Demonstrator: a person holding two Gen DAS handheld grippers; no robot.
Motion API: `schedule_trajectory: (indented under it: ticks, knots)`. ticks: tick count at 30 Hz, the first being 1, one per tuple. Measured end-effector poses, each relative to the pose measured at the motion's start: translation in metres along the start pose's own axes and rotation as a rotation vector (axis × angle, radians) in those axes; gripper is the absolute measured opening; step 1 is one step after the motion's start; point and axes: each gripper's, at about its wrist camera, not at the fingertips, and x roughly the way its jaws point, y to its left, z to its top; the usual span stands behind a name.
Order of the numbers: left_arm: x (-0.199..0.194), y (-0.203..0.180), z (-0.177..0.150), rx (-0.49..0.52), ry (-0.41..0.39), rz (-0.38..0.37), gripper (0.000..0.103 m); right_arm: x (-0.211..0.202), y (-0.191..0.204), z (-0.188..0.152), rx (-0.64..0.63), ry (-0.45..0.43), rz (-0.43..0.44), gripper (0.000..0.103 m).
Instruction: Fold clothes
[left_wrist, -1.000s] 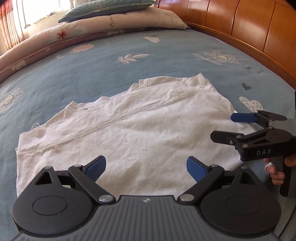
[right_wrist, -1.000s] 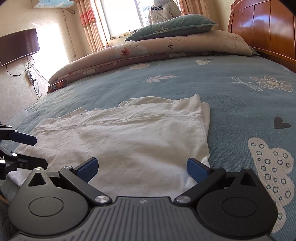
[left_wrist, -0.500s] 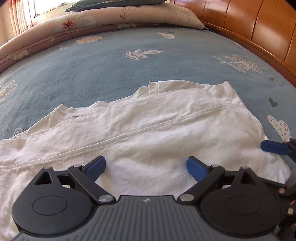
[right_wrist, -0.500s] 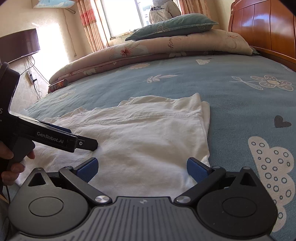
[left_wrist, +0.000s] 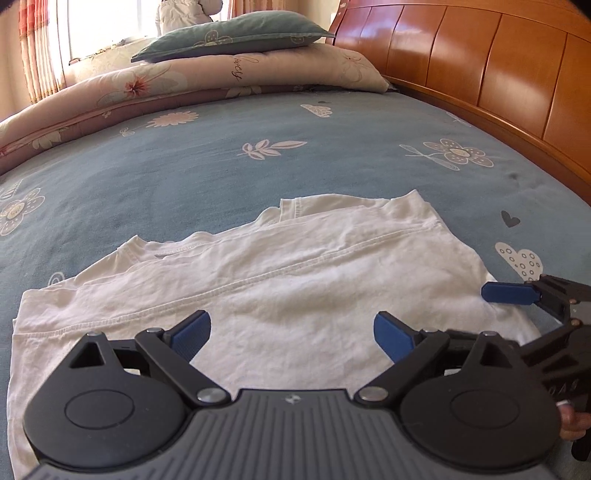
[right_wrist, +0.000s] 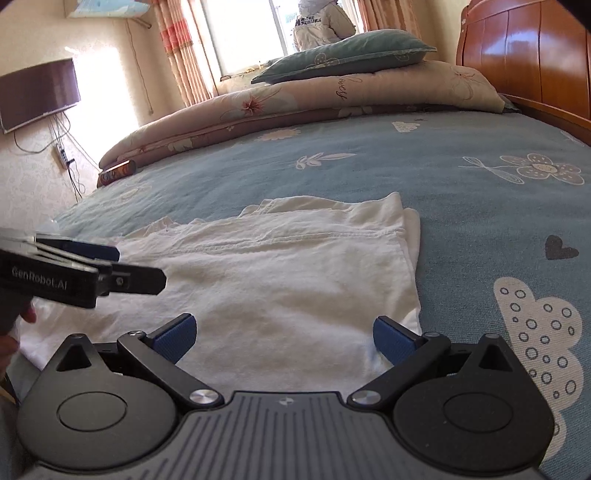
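Note:
A white T-shirt lies partly folded on the blue flowered bedsheet, seen from the other side as the same white T-shirt. My left gripper hovers open over the shirt's near edge, nothing between its blue pads. My right gripper is open too, above the shirt's near right corner. In the left wrist view the right gripper reaches in from the right at the shirt's edge. In the right wrist view the left gripper comes in from the left above the shirt.
A rolled floral quilt with a teal pillow lies across the far side of the bed. A wooden headboard runs along the right. A wall TV and a can sit at the left.
My left gripper has swung right and forward over the shirt, so it now appears well inside the right wrist view. The right gripper has held nearly still. Both stayed open.

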Motion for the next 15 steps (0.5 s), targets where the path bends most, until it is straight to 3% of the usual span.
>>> schedule_trajectory:
  ticks: [7,11,15]
  knots:
    - [0.003,-0.014,-0.04,0.086,0.041,0.063,0.095,-0.022,-0.03,0.002,0.177,-0.106,-0.026,0.103]
    - [-0.006,-0.014,-0.059,0.018,0.046,0.024,0.095,-0.022,-0.033,0.0,0.18,-0.108,-0.06,0.103]
    - [-0.022,-0.019,-0.057,0.025,0.012,-0.007,0.095,-0.022,-0.035,-0.001,0.203,-0.115,-0.053,0.103]
